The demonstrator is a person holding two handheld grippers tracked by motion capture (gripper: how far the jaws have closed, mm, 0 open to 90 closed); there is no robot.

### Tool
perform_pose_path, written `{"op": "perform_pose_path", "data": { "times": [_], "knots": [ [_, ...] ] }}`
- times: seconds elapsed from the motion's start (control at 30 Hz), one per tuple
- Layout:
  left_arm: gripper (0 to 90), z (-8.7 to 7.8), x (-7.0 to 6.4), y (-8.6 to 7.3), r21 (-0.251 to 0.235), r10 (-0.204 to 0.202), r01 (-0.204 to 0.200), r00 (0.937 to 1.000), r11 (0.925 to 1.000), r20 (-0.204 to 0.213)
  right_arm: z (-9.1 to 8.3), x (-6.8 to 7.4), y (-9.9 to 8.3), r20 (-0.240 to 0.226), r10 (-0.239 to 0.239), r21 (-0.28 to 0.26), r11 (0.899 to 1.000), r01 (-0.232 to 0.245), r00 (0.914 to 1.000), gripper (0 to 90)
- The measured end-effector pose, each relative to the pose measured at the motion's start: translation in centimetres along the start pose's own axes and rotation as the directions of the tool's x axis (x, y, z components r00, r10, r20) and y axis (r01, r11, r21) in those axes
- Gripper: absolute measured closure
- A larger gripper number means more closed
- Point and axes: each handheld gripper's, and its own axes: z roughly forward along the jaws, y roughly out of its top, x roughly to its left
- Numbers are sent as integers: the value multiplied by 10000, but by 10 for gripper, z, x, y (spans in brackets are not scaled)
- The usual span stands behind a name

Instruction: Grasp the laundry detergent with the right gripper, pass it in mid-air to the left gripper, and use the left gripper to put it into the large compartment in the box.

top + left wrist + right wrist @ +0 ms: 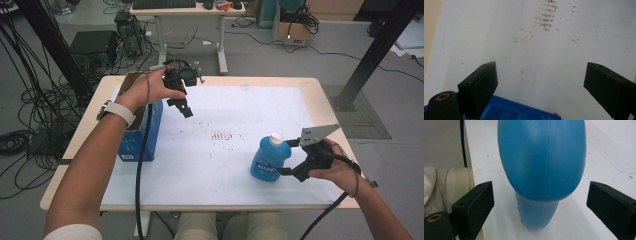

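Note:
A blue plastic bottle [269, 161] with a white cap [275, 139] stands on the white mat [210, 165] at the right front. My right gripper [286, 157] is open at its right side, one jaw on each side of the bottle and neither touching it. In the right gripper view the bottle [541, 160] bulges between and just ahead of that gripper [540, 192]. My left gripper [185, 109] hangs open in the air at the back left, beside a blue box [147, 135]. In the left gripper view this gripper [541, 72] holds nothing, with the box's edge [519, 112] below it.
The mat carries a patch of brown smudges [223, 135] in its middle. The wooden table's edge [330, 85] frames the mat. Behind the table are a desk [190, 10], cables and equipment on the floor, and black frame posts at both sides.

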Motion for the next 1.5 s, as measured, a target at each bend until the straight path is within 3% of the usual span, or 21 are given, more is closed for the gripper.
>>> {"op": "perform_pose_path", "data": {
  "times": [0.13,0.17,0.6,0.87,1.5],
  "knots": [
    [122,0,0,0,-33,-47,47,10000,10000,12,0,0,0,5,-10,-22,10000,10,10000,73],
    [122,0,0,0,-37,-16,16,10000,10000,-21,2,-2,0,-68,-316,-207,9993,314,9995,73],
    [122,1,0,0,3,-2,2,10000,10000,-35,1,-1,0,-31,-134,-143,9998,134,9999,73],
    [122,1,-1,0,-9,-44,44,10000,10000,-37,2,-2,0,-84,-330,-246,9992,328,9994,74],
    [122,0,0,-1,-25,-76,76,10000,10000,-23,2,-2,0,-76,-287,-234,9993,285,9996,74]
  ]
}}
